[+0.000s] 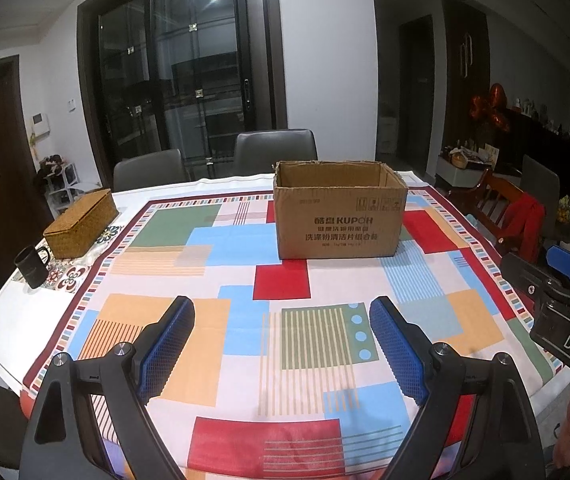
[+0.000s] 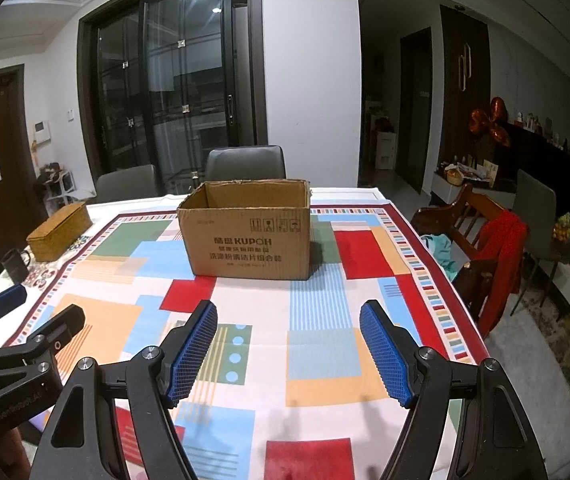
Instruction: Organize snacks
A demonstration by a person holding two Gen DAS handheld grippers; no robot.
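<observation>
open cardboard box [image 1: 339,220], contents hidden

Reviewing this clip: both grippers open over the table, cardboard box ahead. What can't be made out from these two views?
- Cardboard box floor: hidden by its front wall in both views, so any contents are unknown.
- Wicker box: lid shut, inside unseen.
- Black mug: too dark and small to tell whether it's filled.
- Snacks: none visible in either view.
- Left gripper and right gripper: bodies cut off by the bottom edge.

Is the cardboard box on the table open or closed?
Open. The cardboard box stands upright with no flaps across its top; its inner back wall shows. The floor inside is hidden, so contents cannot be told.
</observation>
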